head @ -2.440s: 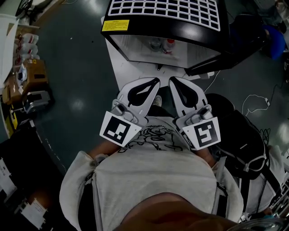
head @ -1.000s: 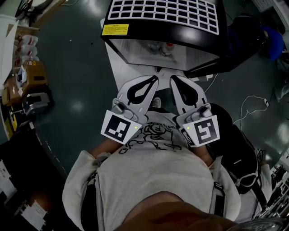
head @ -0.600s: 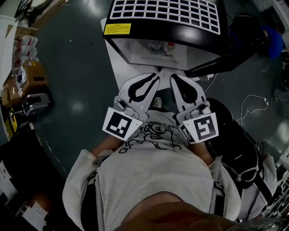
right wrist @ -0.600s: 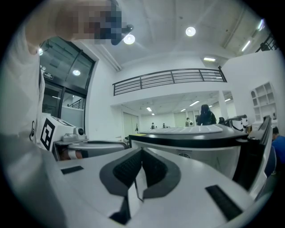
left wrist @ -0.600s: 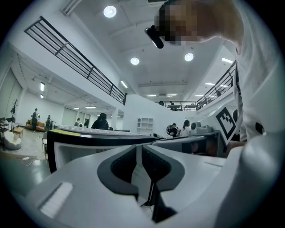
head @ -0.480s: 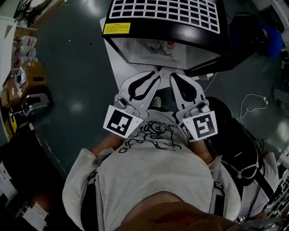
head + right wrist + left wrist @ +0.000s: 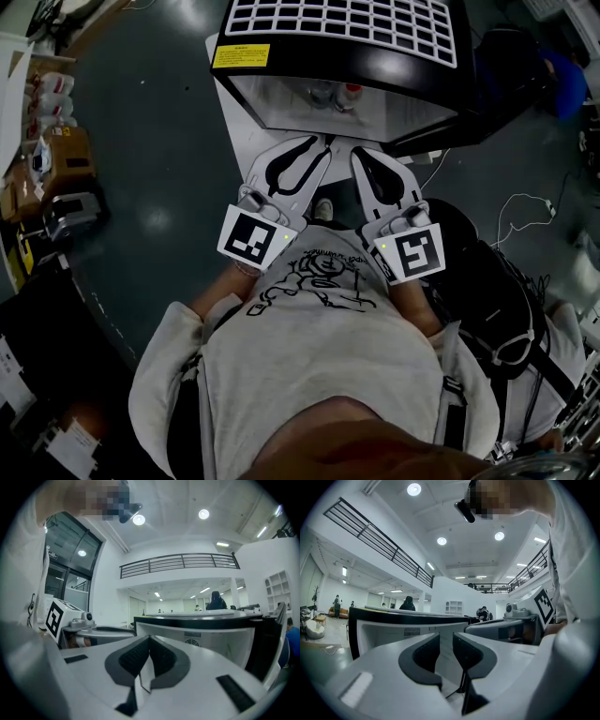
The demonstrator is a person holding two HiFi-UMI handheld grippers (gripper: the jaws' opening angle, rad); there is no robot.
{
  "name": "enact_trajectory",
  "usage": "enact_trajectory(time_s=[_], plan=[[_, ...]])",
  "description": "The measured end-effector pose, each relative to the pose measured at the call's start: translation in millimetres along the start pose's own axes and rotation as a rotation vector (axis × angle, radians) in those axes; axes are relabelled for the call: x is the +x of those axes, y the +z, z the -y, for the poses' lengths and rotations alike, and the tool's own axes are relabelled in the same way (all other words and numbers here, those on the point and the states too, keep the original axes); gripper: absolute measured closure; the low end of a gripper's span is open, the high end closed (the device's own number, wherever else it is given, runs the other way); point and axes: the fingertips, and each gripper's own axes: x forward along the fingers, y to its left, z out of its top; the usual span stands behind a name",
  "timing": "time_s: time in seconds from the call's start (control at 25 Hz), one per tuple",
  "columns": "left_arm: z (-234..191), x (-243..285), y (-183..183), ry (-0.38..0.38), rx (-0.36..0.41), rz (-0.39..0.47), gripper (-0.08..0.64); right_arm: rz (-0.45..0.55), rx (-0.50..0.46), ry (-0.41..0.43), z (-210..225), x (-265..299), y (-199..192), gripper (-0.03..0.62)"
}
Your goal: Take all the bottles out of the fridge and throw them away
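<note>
The jaws of the left gripper (image 7: 446,641) stand a little apart, having just been opening with nothing between them, those of the right gripper (image 7: 149,641) are pressed together and empty, and just ahead two bottles (image 7: 325,92) stand inside the open fridge (image 7: 403,80).

Big open-plan lab/office hall: high white ceiling w/ round downlights (image 7: 441,541), mezzanine railing (image 7: 178,561), glass wall (image 7: 70,550), people (image 7: 408,603) far off, boxes (image 7: 62,150) & gear on dark grey floor (image 7: 159,103).
</note>
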Motion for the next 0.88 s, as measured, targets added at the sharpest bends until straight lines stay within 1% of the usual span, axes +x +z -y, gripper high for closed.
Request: enact_trajectory(time_s=[0.16, 0.32, 0.52, 0.88], plan=[[-5.8, 5.2, -5.1, 0.007, 0.016, 0.01, 0.485, -0.006, -0.004, 0.001, 1.0, 2.9, -4.7, 0.583], [-7.7, 7.7, -11.1, 0.011, 0.006, -0.011, 0.482, -0.015, -0.006, 0.002, 1.8, 5.0, -10.0, 0.584], [-10.9, 11.2, -16.8, 0.005, 0.029, 0.021, 0.479, -0.019, -0.006, 0.004, 3.0, 8.3, -15.1, 0.584], [-15.5, 16.2, -26.2, 0.004, 0.046, 0.001, 0.472, -0.035, -0.003, 0.004, 5.1, 13.7, -25.8, 0.583]])
